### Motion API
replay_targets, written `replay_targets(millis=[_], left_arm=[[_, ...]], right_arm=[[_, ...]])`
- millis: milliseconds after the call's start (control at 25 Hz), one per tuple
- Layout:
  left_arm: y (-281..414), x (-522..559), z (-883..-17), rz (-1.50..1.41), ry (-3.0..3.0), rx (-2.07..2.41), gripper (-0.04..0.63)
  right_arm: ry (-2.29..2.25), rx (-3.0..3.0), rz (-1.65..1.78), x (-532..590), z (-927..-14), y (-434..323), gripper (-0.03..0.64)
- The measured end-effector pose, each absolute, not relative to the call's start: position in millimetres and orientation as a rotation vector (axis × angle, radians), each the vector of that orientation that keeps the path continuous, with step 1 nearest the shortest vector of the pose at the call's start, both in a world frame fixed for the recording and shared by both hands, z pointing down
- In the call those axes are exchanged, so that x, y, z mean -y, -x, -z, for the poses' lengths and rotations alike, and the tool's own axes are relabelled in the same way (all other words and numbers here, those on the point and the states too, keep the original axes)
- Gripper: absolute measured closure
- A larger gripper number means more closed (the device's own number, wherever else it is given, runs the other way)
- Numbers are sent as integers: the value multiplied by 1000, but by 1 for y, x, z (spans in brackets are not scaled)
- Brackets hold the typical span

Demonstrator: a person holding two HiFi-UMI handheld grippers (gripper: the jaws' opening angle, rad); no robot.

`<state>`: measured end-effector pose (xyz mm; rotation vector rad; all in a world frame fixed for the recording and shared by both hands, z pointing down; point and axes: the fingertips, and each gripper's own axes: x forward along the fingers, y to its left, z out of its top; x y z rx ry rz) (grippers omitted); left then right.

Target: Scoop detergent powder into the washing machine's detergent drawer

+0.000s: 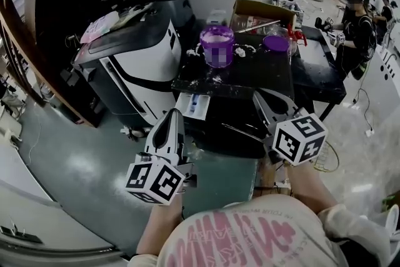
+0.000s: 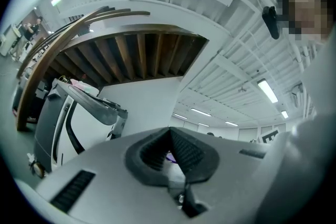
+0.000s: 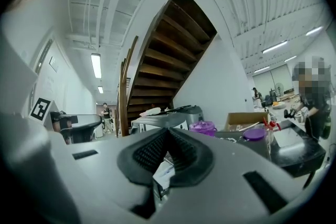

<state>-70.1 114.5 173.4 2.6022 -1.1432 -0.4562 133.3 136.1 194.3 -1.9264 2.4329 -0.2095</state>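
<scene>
White drawer [image 1: 192,104] partly under table [image 1: 250,75]

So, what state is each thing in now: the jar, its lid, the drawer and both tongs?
Purple jar: open.
Purple lid: off, lying beside the jar.
Detergent drawer: apparently pulled out.
Left tongs: shut, empty.
Right tongs: shut, empty.

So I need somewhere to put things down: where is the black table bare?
Bare: the black table's front strip, between the purple tub and its near edge, powder-flecked. Crowded: the back, with tub, purple lid and cardboard box.
</scene>
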Motion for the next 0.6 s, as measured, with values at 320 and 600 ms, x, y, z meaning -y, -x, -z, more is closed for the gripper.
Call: replay_targets(millis=[320, 600], left_arm=[[36, -63, -179, 477, -2596, 1206, 594], [17, -33, -229, 330, -2526, 1204, 594]], right_arm=[[1894, -2435, 231, -83, -200, -180, 618], [1897, -2441, 466, -48, -259, -202, 618]])
